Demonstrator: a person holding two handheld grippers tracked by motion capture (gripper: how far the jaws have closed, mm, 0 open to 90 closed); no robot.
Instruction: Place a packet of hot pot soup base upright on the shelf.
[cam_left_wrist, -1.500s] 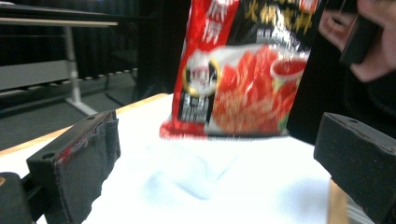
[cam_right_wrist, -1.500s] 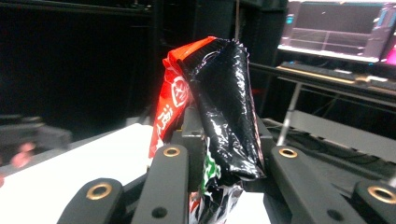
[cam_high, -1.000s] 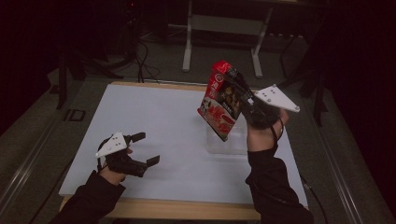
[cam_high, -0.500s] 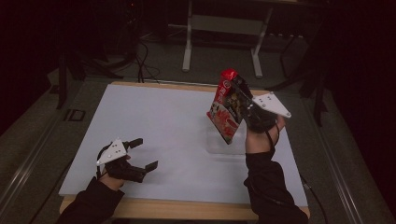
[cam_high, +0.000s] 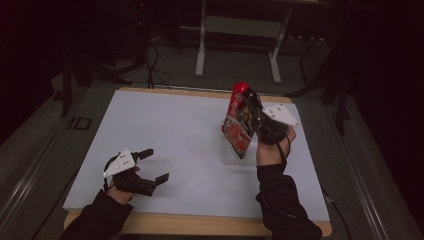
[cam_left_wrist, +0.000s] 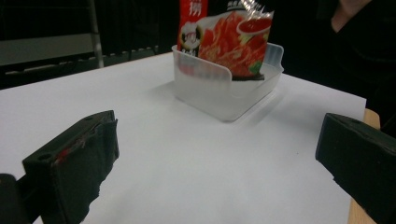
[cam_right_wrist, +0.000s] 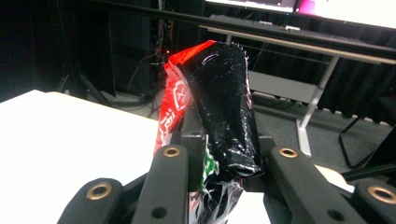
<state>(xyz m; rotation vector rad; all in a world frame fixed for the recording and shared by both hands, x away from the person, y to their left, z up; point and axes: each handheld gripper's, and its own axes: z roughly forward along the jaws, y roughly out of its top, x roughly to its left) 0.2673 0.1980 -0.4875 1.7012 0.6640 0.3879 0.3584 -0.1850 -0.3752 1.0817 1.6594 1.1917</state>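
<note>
Snack packet (cam_high: 240, 125), clamped in the right claw (cam_high: 252, 117), is hanging upright with its lower edge inside the clear tub (cam_left_wrist: 229, 88) on the bench (cam_high: 165, 130), needing a slow, square descent, while the left claw (cam_high: 150, 165) is waiting spread apart.

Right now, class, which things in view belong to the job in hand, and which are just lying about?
In the job:
- red snack packet, clamped in the right gripper
- clear plastic tub, under the packet

Not in it:
- left gripper, jaws open, holding nothing
- metal stand behind the table
- floor cables
</note>
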